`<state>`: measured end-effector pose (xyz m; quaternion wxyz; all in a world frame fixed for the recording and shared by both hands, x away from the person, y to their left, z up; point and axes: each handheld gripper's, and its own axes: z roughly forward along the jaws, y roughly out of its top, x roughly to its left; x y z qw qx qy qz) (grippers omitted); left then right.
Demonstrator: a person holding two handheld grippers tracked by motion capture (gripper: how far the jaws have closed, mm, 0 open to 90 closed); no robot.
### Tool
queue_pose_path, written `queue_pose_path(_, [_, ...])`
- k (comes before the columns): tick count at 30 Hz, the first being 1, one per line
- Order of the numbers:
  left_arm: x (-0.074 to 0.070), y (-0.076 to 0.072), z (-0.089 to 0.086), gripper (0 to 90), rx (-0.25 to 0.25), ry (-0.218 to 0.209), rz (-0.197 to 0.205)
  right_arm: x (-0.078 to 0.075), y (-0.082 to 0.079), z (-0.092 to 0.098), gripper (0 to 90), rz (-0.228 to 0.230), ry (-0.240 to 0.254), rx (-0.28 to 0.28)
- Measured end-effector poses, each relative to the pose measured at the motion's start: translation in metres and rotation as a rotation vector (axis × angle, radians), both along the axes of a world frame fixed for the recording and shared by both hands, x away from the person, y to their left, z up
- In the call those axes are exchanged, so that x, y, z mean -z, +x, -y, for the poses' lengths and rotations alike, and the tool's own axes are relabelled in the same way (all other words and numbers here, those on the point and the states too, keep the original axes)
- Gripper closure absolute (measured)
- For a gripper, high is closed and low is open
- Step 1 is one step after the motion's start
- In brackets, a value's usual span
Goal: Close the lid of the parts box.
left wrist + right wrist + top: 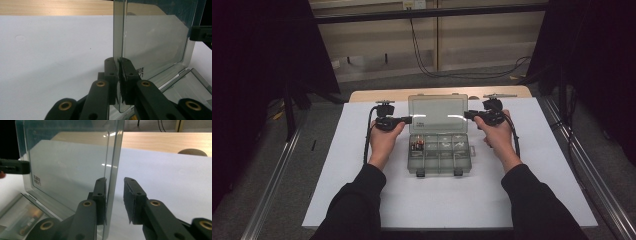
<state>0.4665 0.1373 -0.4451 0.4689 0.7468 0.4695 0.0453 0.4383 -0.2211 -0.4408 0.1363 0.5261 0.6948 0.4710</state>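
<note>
The lid (437, 113) of a clear grey box (440, 154) stands open and about upright, hinged along the box's far edge; the box lies on a white sheet (362, 200) near the middle of the tabletop (377, 94), closer to its far edge than to the near one. The tray is split into small compartments; something dark and orange sits in the far-left one, too small to name, and two dark latches stick out from the near edge. The left gripper (408, 120) clamps the lid's left edge: in the left gripper view its two jaws press flat on either side of the thin wall, low on the panel (155, 47), beside a small printed label. The right gripper (468, 115) is at the lid's right edge; in the right gripper view the edge (113, 157) lies between the jaws, one pad against the inner face, the other standing clear of it with a plain gap, so this grip is loose. Each gripper is held by a hand in a dark sleeve coming from the near edge. The bare wooden tabletop shows as a strip beyond the sheet's far edge.
</note>
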Motion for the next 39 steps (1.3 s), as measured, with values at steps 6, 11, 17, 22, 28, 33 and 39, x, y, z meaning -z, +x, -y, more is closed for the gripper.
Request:
queue_pose_path(6, [0.001, -0.001, -0.001, 85.6, 0.005, 0.007, 0.018, -0.005, 0.006, -0.003, 79.7, -0.014, 0.004, -0.003])
queue_pose_path(11, [0.003, 0.000, -0.003, 85.6, 0.001, -0.007, 0.000, -0.007, 0.007, -0.004, 84.3, -0.023, -0.001, 0.010])
queue_pose_path(17, [0.001, 0.000, -0.005, 82.7, 0.004, -0.037, -0.018, -0.009, 0.002, -0.005, 85.7, -0.004, -0.001, 0.014])
queue_pose_path(22, [-0.008, -0.002, -0.013, 76.8, -0.019, -0.092, -0.006, -0.010, -0.004, -0.006, 85.8, 0.027, -0.013, 0.011])
queue_pose_path(28, [-0.012, -0.002, -0.021, 90.0, 0.001, -0.161, -0.002, -0.011, -0.009, -0.007, 85.9, 0.061, -0.024, 0.005])
queue_pose_path(33, [-0.013, 0.005, -0.025, 90.0, -0.047, -0.196, -0.029, -0.012, -0.011, -0.008, 85.9, 0.071, -0.030, 0.005])
queue_pose_path(39, [-0.011, 0.018, -0.018, 90.0, -0.059, -0.179, -0.059, -0.011, -0.015, -0.008, 85.9, 0.102, -0.031, 0.000])
